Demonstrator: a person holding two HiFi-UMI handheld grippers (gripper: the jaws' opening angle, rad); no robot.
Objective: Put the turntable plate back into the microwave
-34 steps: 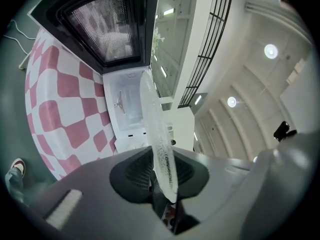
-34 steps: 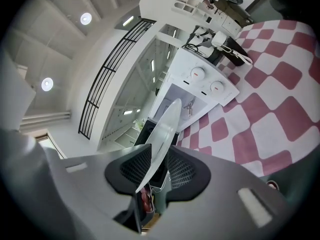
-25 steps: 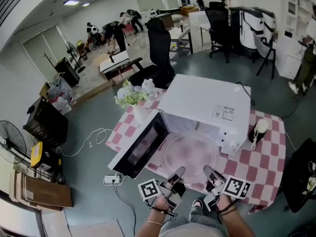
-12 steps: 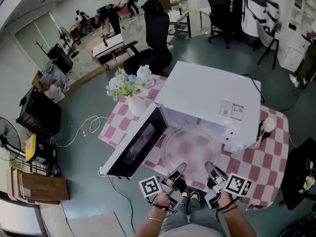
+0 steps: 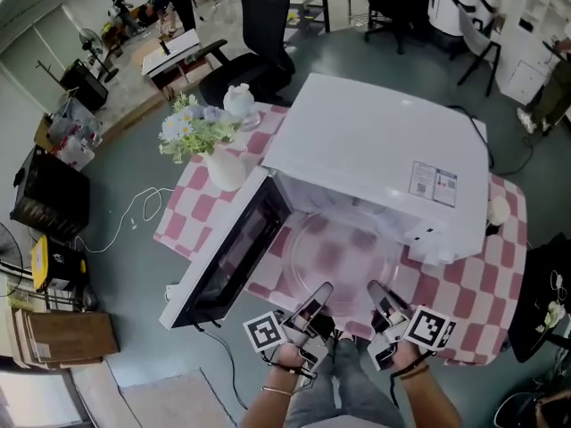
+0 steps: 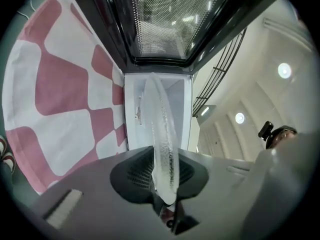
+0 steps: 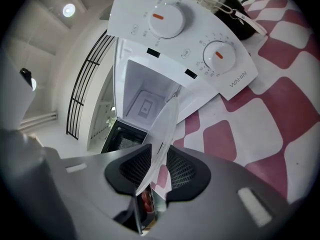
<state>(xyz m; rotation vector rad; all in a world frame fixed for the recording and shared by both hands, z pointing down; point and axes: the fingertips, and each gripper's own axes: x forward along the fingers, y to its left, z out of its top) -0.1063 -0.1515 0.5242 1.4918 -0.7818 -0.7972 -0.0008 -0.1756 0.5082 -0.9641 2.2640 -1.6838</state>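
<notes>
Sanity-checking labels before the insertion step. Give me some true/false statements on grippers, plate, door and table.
1. The left gripper and right gripper both clamp the glass plate. True.
2. The microwave door is shut. False: it stands wide open.
3. The plate lies inside the microwave. False: the grippers hold it, mostly outside the opening.
4. A vase of flowers stands on the tablecloth beside the door. True.
5. The tablecloth is plain blue. False: red and white checks.

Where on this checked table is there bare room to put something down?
Bare tablecloth lies right of the microwave, and a small patch between the vase and open door. The front is crowded: the left gripper and right gripper hold the glass plate there.
</notes>
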